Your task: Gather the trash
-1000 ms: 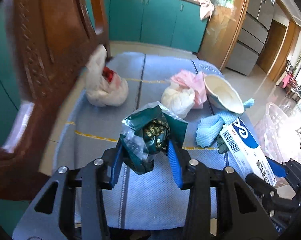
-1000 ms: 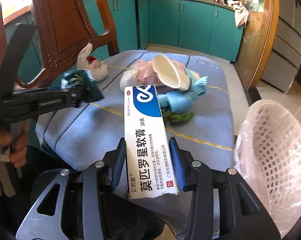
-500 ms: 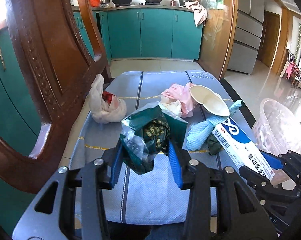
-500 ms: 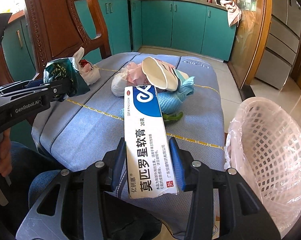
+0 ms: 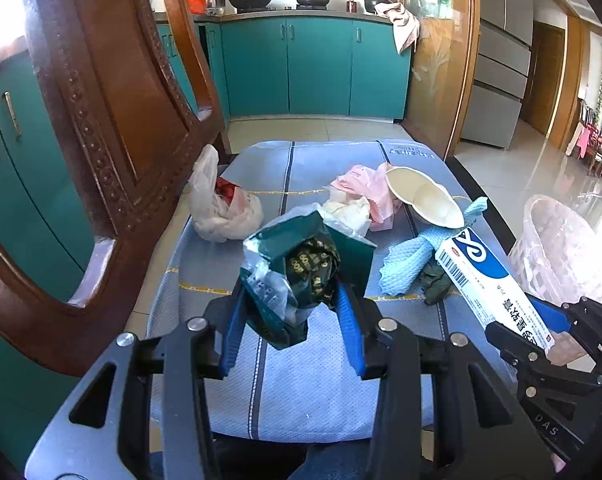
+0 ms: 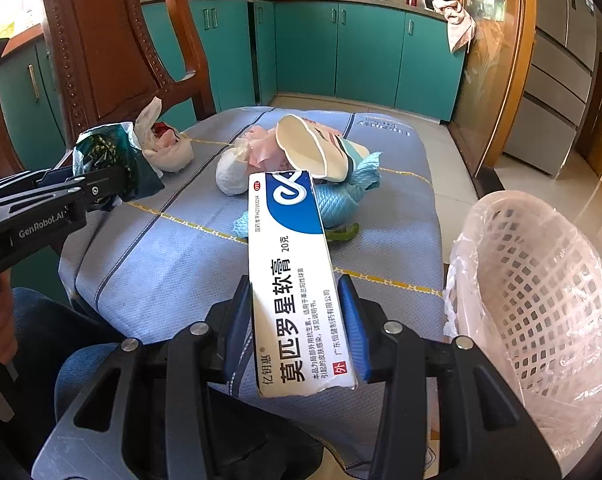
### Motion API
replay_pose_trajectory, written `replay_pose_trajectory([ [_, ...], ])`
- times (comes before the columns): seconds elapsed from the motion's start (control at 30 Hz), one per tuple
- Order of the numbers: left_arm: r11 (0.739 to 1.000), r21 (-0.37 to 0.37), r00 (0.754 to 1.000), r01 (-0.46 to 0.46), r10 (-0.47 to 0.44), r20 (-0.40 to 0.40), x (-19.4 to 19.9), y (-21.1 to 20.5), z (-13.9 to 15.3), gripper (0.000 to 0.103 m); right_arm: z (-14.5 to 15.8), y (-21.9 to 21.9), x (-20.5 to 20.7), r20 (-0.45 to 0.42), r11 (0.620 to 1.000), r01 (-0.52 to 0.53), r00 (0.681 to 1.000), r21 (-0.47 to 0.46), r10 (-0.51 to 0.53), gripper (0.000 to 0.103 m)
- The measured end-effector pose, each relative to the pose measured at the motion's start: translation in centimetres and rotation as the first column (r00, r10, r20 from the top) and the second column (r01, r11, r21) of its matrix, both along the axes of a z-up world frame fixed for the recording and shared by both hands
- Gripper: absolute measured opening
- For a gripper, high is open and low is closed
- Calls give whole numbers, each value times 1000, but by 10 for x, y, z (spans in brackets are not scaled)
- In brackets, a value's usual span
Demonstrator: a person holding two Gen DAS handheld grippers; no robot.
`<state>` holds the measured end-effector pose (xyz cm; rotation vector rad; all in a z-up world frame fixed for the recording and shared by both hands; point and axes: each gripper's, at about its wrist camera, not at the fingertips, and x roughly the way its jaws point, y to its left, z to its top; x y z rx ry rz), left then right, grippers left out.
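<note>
Kitchen w/ teal cabinets [image 5: 317, 64] behind, a carved wooden chair [image 5: 101, 120] on my left, and a blue-cloth bench [image 6: 173, 264] in front w/ the trash spread across it. Left gripper [image 5: 289, 316] has its jaws clamped on a crumpled green foil wrapper [image 5: 301, 268], held off the cloth; it's light, crinkly, a bit slippery, so I'd keep the pinch on the bunched middle, not a loose flap. Right gripper [image 6: 299, 328] has its jaws closed on the long sides of a white-and-blue ointment box [image 6: 297, 276]; thin card, light, fairly stiff but crushable, and gripped near one end so most of its length sticks out front, could pivot if I swing fast. Pink lattice bin [image 6: 541, 304] w/ a clear liner sits just right of the bench, near the box. Left on the cloth: white knotted bag [image 5: 221, 208], pink bag [image 5: 365, 188], white shell-shaped dish [image 5: 425, 200], blue cloth [image 5: 413, 260]; all soft or light exc. the dish, prob. rigid, take by the rim.
</note>
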<state>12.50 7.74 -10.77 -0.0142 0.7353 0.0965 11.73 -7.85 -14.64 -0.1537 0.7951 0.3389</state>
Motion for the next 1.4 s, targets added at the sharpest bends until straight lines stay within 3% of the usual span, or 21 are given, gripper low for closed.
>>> replay_pose_trajectory([
  [0.4, 999, 30, 999, -18, 17, 35, -11, 1, 9, 43, 5, 2, -6, 20, 1000, 7, 1000, -10, -7, 43],
  [1.4, 999, 33, 1000, -10, 9, 24, -17, -3, 6, 43, 0, 4, -11, 6, 1000, 2, 1000, -7, -2, 43],
])
